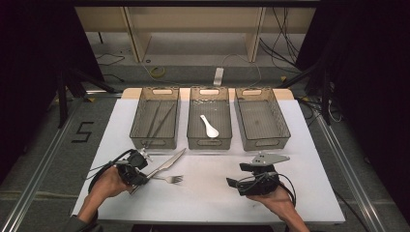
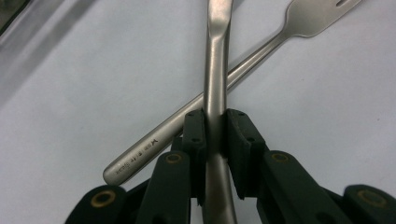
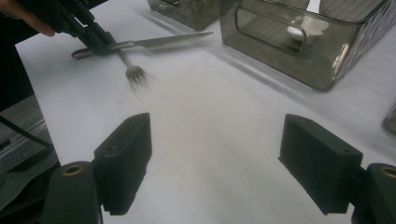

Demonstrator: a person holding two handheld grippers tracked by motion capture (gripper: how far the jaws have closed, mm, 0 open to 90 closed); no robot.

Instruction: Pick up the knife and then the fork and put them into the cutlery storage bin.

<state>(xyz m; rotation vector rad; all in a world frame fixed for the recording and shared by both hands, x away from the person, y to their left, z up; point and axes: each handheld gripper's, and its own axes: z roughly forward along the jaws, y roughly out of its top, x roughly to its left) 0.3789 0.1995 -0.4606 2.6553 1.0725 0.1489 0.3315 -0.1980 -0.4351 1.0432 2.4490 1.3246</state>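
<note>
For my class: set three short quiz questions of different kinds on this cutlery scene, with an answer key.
1. True or false: the left gripper is shut on the knife.
2. Which lies under the knife: A fork, B spoon, C chopsticks?
3. Fill in: the spoon lies in the ___ of the three trays.

Key
1. True; the pads clamp its handle.
2. A.
3. Middle tray. The right gripper stands open over bare table.

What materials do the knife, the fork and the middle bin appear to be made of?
Knife: probably stainless steel, with a brushed grey sheen and a serrated edge.
Fork: the same satin metal, with an engraved mark on its handle.
Middle bin: likely smoky translucent plastic, since the white spoon shows through its wall.
</note>
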